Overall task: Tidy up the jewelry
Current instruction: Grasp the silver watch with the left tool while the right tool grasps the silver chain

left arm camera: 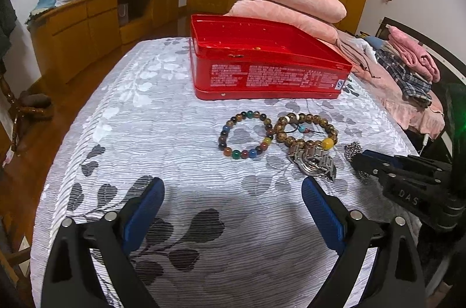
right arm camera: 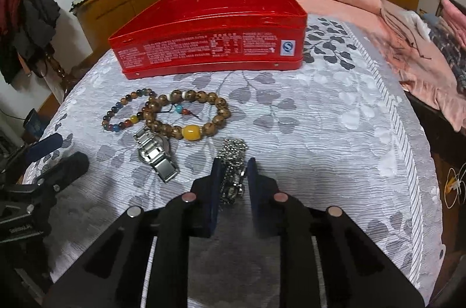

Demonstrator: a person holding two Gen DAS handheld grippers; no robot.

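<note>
An open red tin box (left arm camera: 262, 57) stands on the grey leaf-patterned cloth; it also shows in the right wrist view (right arm camera: 209, 43). In front of it lie a multicoloured bead bracelet (left arm camera: 246, 134), a brown bead bracelet with a yellow bead (left arm camera: 307, 133) and a steel watch (left arm camera: 313, 164). These show too in the right wrist view: the multicoloured bracelet (right arm camera: 122, 111), the brown bracelet (right arm camera: 189, 113), the watch (right arm camera: 155, 155). My right gripper (right arm camera: 233, 177) is closed on a silver chain (right arm camera: 233, 162) lying on the cloth. My left gripper (left arm camera: 233, 191) is open and empty, short of the bracelets.
Folded pink blankets (left arm camera: 288, 2) are stacked behind the box. Clothes (left arm camera: 407, 66) lie on the bed to the right. A wooden cabinet (left arm camera: 96, 25) runs along the left wall. The cloth's edge drops off at left and right.
</note>
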